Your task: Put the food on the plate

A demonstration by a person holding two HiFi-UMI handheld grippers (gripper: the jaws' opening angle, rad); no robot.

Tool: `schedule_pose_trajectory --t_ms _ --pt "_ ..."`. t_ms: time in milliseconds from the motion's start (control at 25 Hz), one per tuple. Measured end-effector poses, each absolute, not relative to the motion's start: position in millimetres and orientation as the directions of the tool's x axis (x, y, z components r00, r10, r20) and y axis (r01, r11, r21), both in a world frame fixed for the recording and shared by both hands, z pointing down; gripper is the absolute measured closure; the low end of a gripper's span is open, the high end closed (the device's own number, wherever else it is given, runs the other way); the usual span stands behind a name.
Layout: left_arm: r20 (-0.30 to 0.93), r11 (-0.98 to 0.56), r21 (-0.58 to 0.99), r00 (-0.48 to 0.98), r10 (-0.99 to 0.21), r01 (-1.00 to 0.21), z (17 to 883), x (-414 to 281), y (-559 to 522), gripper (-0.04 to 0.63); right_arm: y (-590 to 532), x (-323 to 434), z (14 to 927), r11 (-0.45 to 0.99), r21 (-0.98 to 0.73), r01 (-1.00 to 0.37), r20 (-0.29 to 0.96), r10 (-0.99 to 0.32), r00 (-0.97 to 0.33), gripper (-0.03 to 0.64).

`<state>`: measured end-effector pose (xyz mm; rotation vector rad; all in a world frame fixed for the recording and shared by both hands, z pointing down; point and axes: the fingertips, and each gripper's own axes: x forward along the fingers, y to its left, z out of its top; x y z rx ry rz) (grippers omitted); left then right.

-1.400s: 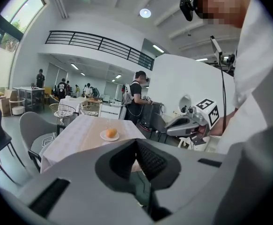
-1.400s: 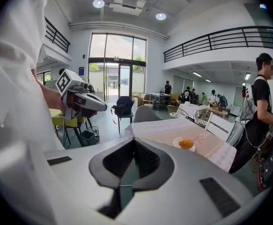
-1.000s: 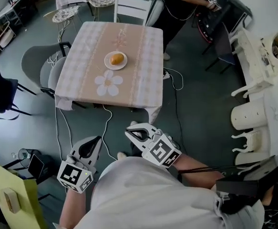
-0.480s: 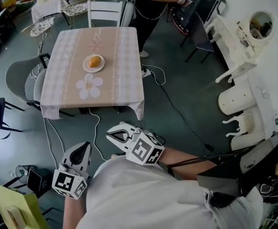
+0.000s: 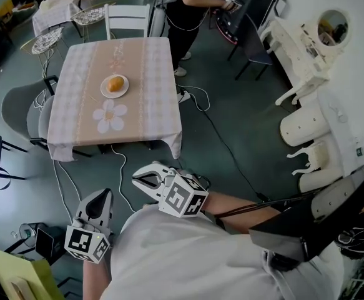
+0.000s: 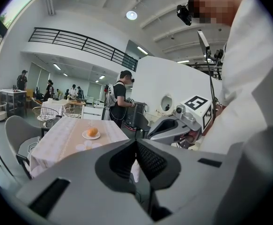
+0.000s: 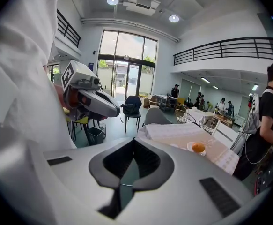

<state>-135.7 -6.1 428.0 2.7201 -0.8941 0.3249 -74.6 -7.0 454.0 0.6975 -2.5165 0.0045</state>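
Currently left gripper (image 6: 136, 146) fingers together, empty, right gripper (image 7: 133, 146) likewise

Readable text: none is showing in any view.
Left marker cube (image 5: 85, 242): is showing only a black-and-white square pattern, just behind the left claw (image 5: 103, 195).
Right marker cube (image 5: 180, 200): is showing a like pattern, just behind the right claw (image 5: 138, 179).

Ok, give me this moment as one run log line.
left gripper: shut, empty | right gripper: shut, empty | food: on plate | plate: on table | both grippers: far from table
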Motion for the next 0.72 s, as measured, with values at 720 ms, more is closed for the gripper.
schedule_pose_trajectory --t_ms 720 --pt "0.314 -0.778 0.178 0.784 -0.536 -0.603 438.8 -112.9 -31.2 0.586 -30.1 -44.9 458.1 0.861 0.139 -0.489 0.490 -0.489 -0.722 0.604"
